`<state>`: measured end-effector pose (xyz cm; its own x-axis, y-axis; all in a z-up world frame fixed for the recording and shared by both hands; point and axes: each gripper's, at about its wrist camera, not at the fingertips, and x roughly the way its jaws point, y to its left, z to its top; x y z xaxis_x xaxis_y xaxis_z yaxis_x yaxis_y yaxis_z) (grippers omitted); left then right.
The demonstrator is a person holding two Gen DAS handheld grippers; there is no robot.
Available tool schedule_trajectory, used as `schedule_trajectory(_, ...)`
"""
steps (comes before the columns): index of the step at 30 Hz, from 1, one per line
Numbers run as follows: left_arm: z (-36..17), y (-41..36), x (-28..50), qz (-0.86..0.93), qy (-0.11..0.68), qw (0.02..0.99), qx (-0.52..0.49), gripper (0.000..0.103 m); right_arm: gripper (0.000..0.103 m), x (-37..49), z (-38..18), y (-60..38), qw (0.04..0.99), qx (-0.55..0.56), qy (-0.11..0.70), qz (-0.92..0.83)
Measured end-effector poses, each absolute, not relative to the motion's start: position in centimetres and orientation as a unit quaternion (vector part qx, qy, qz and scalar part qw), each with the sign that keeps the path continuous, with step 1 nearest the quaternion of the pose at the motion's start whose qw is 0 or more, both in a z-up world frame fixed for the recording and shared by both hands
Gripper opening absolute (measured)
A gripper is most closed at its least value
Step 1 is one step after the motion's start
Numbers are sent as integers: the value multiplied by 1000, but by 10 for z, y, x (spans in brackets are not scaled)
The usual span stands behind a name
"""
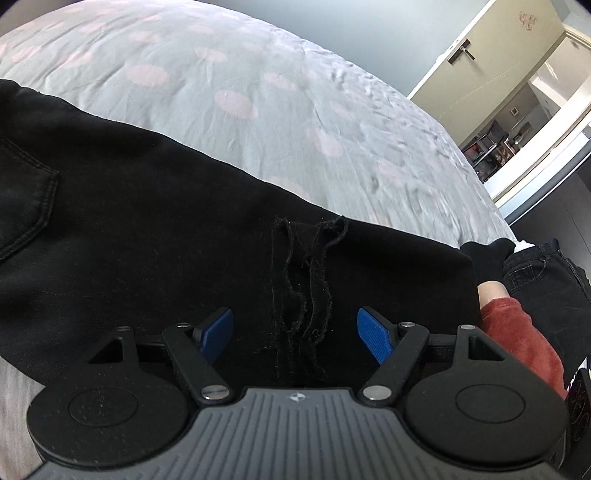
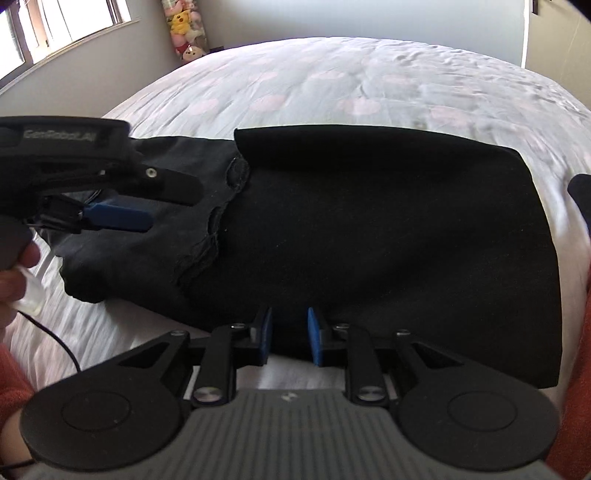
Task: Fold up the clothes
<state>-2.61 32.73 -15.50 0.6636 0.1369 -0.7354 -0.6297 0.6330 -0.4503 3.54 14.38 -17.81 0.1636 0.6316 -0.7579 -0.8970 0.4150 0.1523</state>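
A pair of black trousers [image 1: 147, 221] lies folded across the bed, with a back pocket [image 1: 26, 199] at the left and frayed hem threads [image 1: 306, 280] in the middle. My left gripper [image 1: 295, 332] hovers just over those threads, its blue pads wide apart and holding nothing. In the right wrist view the trousers [image 2: 369, 229] show as a broad folded black panel. My right gripper [image 2: 290, 336] sits at their near edge with a narrow gap between its pads; flat fabric lies in that gap, not pinched. The left gripper [image 2: 140, 219] reaches in over the frayed end at the left.
The bed sheet [image 1: 258, 92] is pale grey with pink spots and lightly wrinkled. A person's red sleeve [image 1: 517, 339] and dark jeans [image 1: 543, 280] are at the right. An open door [image 1: 498, 48] stands beyond the bed. Plush toys [image 2: 184, 26] sit by a window [image 2: 66, 22].
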Motion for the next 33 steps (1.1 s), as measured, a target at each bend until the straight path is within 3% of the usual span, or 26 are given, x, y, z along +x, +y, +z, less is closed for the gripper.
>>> schedule_trajectory(5, -149, 329, -25, 223, 330, 848, -350, 88, 23, 42, -160, 134, 748, -157, 385, 518)
schedule_trajectory(11, -143, 331, -24, 209, 308, 857, -358, 86, 24, 66, -123, 109, 798, -174, 320, 479)
schedule_trajectory(22, -135, 329, 38, 167, 306, 880, -324, 65, 21, 157, -107, 91, 860, -139, 292, 396)
schedule_trajectory(30, -175, 346, 70, 194, 383, 846, -316, 43, 25, 232, -114, 113, 826, -105, 380, 403)
schedule_trajectory(33, -179, 353, 73, 196, 397, 842, -308, 40, 25, 253, -125, 123, 797, -95, 425, 418)
